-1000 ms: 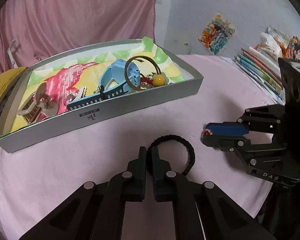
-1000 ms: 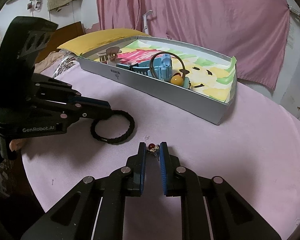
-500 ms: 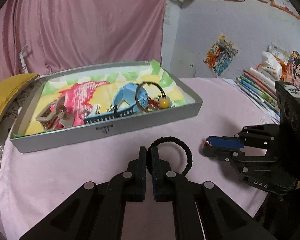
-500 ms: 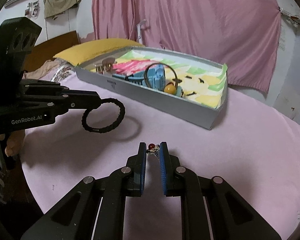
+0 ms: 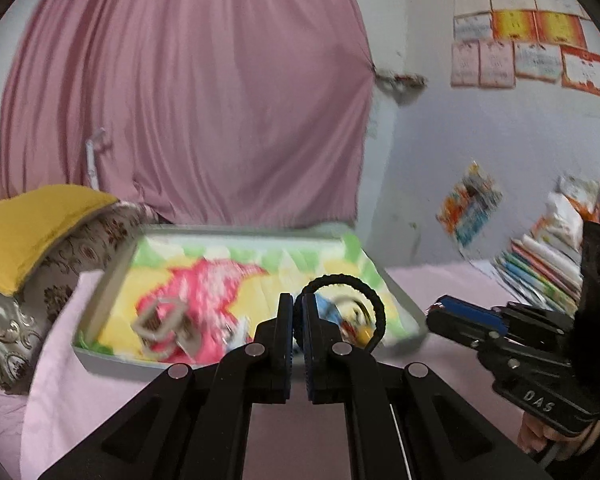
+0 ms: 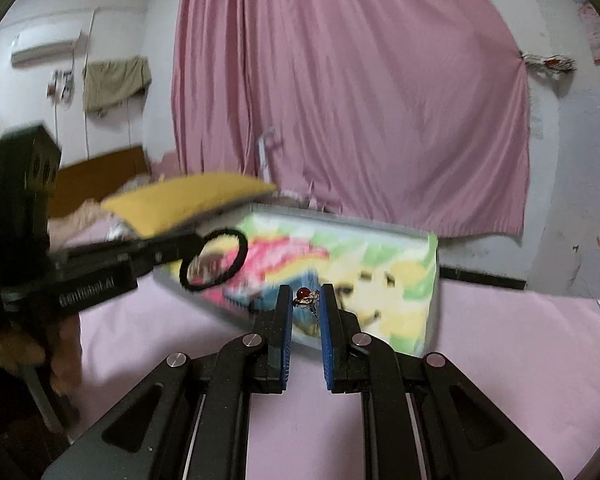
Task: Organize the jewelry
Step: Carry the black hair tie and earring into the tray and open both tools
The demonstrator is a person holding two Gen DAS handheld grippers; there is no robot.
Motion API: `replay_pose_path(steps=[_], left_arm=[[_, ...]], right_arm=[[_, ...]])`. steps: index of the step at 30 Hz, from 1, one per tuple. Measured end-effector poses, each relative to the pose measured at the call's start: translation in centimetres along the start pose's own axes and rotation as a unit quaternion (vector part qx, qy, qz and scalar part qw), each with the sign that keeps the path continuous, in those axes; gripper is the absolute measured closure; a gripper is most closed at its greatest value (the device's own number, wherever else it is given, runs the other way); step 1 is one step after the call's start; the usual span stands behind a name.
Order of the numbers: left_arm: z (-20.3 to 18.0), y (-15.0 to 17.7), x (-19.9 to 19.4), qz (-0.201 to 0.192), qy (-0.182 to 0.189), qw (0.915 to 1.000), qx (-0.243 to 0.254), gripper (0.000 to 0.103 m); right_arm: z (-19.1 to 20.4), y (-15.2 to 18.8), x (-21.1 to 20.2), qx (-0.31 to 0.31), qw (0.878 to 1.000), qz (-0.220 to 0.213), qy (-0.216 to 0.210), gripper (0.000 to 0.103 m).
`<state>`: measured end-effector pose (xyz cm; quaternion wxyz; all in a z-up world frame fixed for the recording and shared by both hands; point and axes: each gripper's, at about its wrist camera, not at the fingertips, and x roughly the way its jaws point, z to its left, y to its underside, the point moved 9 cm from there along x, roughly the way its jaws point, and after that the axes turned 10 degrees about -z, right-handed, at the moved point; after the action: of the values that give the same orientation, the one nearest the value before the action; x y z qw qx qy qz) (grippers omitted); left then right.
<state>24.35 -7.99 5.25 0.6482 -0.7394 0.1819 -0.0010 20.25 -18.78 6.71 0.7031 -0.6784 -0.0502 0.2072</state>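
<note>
1. Two items are held above the grey rectangular cardboard tray [image 5: 112, 366]: a black ridged elastic bracelet [image 5: 350, 283] is pinched by the left gripper [image 5: 297, 312].
2. A small red-stoned metal ring [image 6: 305, 297] is clamped between the right gripper [image 6: 305, 300] fingers.

Counted: two grippers, one tray, two held pieces of jewelry.

Two black two-finger grippers with blue pads are in sight, the left gripper [image 5: 297, 312] and the right gripper [image 6: 306, 300]. One shallow grey cardboard tray [image 5: 112, 364] with a colourful paper lining sits on one pink tablecloth [image 6: 520, 344]. One black ribbed rubber bracelet [image 5: 374, 300] is clamped in the left gripper, and one small gold ring with a red stone [image 6: 305, 296] sits between the right one's pads. Inside the tray, one beige hair claw clip [image 5: 162, 326] can be made out; the other pieces there are too blurred to count. One yellow pillow [image 5: 32, 224], one pink curtain [image 5: 188, 92], one stack of books [image 5: 540, 268].
</note>
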Motion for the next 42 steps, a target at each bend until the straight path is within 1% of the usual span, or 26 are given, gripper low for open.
replay_pose_path(steps=[5, 10, 14, 17, 20, 24, 28, 31, 35, 42], left_arm=[[1.7, -1.9, 1.2, -0.045, -0.027, 0.9986, -0.005, 0.098], [2.9, -3.2, 3.1, -0.076, -0.045, 0.996, 0.014, 0.099], [3.6, -3.8, 5.0, -0.079, -0.057, 0.9951, 0.017, 0.098], [4.2, -3.8, 6.2, -0.071, -0.061, 0.9955, 0.012, 0.098], [5.2, -3.3, 7.6, -0.055, -0.071, 0.996, -0.003, 0.098], [6.2, -2.3, 9.1, -0.018, -0.079, 0.9966, -0.018, 0.098], [6.9, -0.8, 10.1, 0.027, -0.081, 0.9957, -0.037, 0.098], [7.2, 0.2, 10.6, 0.053, -0.08, 0.9945, -0.042, 0.098], [7.1, 1.0, 11.1, 0.075, -0.076, 0.9935, -0.041, 0.098], [6.2, 2.8, 11.9, 0.12, -0.065, 0.9903, -0.024, 0.098]], right_arm=[[-0.6, -1.8, 2.5, 0.022, 0.999, -0.034, 0.009, 0.091], [-1.5, -3.0, 5.8, 0.016, 0.998, -0.057, 0.032, 0.091], [-1.7, -3.4, 8.3, 0.007, 0.998, -0.052, 0.045, 0.091], [-1.7, -3.4, 9.6, 0.008, 0.998, -0.042, 0.047, 0.091], [-2.1, -3.1, 11.2, 0.014, 0.998, -0.025, 0.052, 0.091], [-2.8, -2.1, 12.5, 0.031, 0.998, 0.006, 0.055, 0.091], [-3.5, -0.3, 14.0, 0.042, 0.996, 0.053, 0.059, 0.091], [-4.0, 1.2, 14.6, 0.047, 0.993, 0.085, 0.06, 0.091], [-4.1, 2.7, 15.1, 0.052, 0.99, 0.12, 0.055, 0.091], [-4.4, 4.5, 15.6, 0.057, 0.985, 0.155, 0.049, 0.091]])
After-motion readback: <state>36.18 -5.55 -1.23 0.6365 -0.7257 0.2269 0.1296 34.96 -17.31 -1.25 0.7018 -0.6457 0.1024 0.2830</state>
